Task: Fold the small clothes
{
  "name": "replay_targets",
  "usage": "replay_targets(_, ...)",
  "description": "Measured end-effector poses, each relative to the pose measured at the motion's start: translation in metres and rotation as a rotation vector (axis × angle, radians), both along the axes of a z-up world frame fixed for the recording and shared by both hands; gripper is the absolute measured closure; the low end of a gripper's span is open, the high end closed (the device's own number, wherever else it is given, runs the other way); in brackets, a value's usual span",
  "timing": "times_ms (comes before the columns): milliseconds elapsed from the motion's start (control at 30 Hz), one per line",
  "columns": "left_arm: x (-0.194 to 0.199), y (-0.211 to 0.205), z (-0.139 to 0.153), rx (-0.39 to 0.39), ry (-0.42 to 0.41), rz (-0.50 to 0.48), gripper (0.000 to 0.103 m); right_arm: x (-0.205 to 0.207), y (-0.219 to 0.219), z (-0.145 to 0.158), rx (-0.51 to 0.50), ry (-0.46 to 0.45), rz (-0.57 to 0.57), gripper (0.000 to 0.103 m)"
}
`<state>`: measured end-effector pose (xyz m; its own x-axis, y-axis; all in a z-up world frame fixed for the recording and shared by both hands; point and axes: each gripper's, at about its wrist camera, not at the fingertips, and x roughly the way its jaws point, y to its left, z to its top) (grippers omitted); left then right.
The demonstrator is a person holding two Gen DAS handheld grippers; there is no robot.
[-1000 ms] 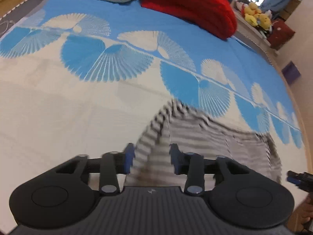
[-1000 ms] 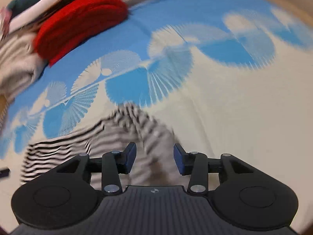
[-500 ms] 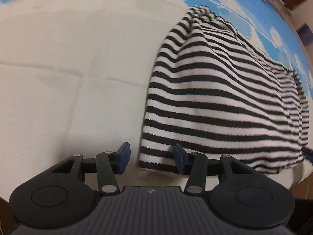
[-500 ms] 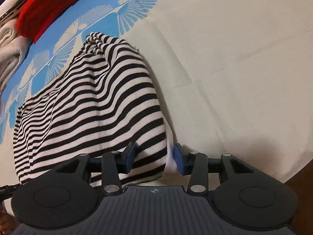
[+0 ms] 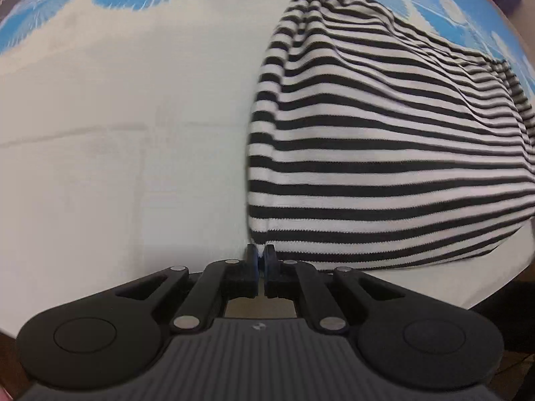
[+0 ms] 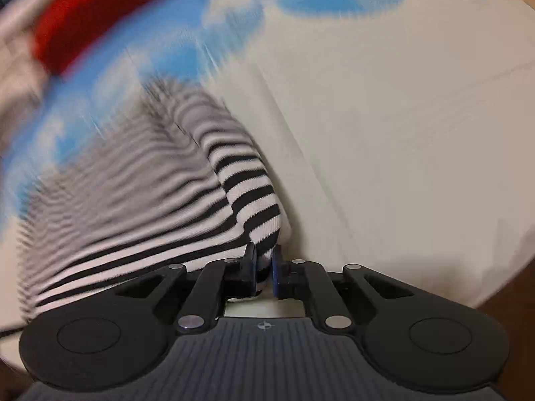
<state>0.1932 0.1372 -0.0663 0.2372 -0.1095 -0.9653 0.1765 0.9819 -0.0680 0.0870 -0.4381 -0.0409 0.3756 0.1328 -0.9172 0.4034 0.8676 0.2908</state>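
Bedsheet (image 5: pixel 100 167), cream with blue fan print

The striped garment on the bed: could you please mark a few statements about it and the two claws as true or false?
1. The striped garment has black and white stripes. True.
2. The right claw is wide open above the garment. False: it is shut on a corner of the garment.
3. The left claw is closed at the garment's near corner. True; its jaws have just been closing there.
4. The garment lies on a bare wooden floor. False: it lies on a cream and blue bedsheet.
5. A red item shows in the right wrist view. True.
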Motion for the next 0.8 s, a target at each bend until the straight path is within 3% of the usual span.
replay_targets(100, -0.005, -0.007, 0.029, 0.021, -0.160, -0.001, 0.090, 0.000, 0.000, 0.005, -0.022, -0.027, -0.008, 0.089)
replay_targets(133, -0.007, -0.010, 0.039, -0.013, -0.212, -0.014, 0.081, -0.002, -0.001, 0.014, -0.048, -0.068, -0.026, 0.085)
replay_targets(167, -0.009, -0.015, 0.046, -0.078, -0.238, -0.032, 0.079, -0.006, 0.000, 0.027, -0.077, -0.135, -0.036, 0.082)
replay_targets(233, -0.008, -0.029, 0.047, -0.202, -0.211, -0.072, 0.078, -0.008, 0.004, 0.041, -0.070, -0.238, 0.002, 0.081)
replay_targets(300, -0.005, -0.043, 0.038, -0.242, -0.154, -0.124, 0.071, -0.006, 0.015, 0.042, -0.001, -0.281, 0.091, 0.081)
replay_targets(400, 0.003, -0.068, 0.014, -0.132, -0.052, -0.154, 0.061, 0.005, 0.039, 0.026, 0.065, -0.217, 0.254, 0.081)
replay_targets(467, 0.009, -0.069, 0.002, -0.057, -0.010, -0.119, 0.049, 0.010, 0.061, 0.005, -0.024, -0.088, 0.357, 0.081)
replay_targets(533, 0.012, -0.066, 0.007, -0.076, -0.016, -0.062, 0.048, 0.011, 0.069, -0.015, -0.098, 0.032, 0.401, 0.084)
replay_targets(567, 0.011, -0.065, 0.012, -0.085, -0.035, -0.045, 0.048, 0.012, 0.071, -0.014, -0.104, 0.030, 0.401, 0.084)
replay_targets(700, 0.001, -0.052, 0.037, -0.140, -0.120, 0.017, 0.048, 0.009, 0.070, 0.014, -0.077, -0.122, 0.379, 0.081)
replay_targets(800, 0.001, -0.039, 0.046, -0.196, -0.152, 0.079, 0.050, 0.017, 0.074, 0.025, -0.047, -0.199, 0.388, 0.071)
